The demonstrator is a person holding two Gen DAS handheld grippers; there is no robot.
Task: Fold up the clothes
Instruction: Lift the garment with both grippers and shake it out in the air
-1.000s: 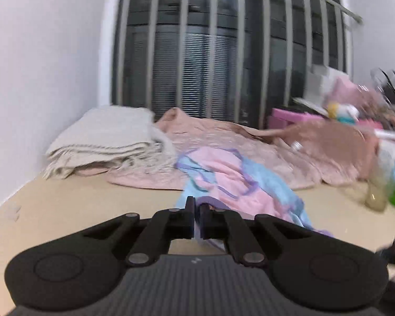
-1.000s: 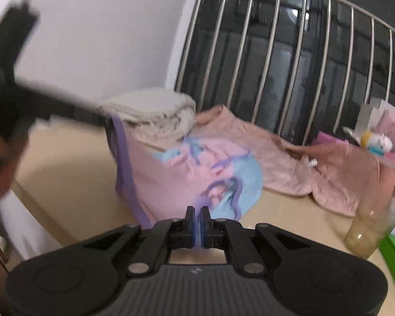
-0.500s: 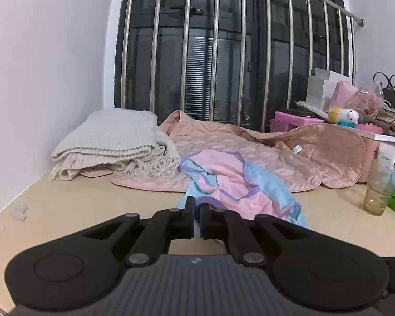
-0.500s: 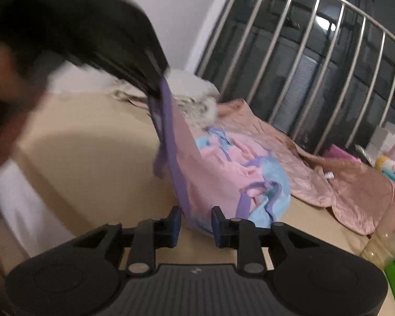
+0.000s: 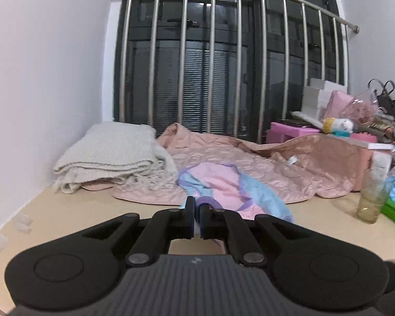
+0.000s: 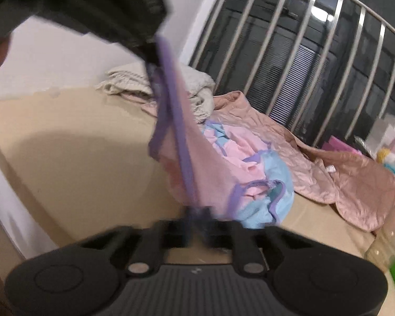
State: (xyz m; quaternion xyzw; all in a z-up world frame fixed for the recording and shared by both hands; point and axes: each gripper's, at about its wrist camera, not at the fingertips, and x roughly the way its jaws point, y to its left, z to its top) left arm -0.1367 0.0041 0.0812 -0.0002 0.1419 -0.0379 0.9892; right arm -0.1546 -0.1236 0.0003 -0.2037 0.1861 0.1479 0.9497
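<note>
Barely started tbh. Left gripper (image 5: 196,220) pinched tight on the purple hem of the pink-and-blue garment (image 5: 223,181); right gripper (image 6: 197,226) clamped on the same hem lower down, blurry though. Half lifted off the table (image 5: 65,210), rest slumped against the pink quilt (image 5: 289,163). No fold made yet, still needs spreading flat. Grey blanket (image 5: 113,152) already folded.
</note>
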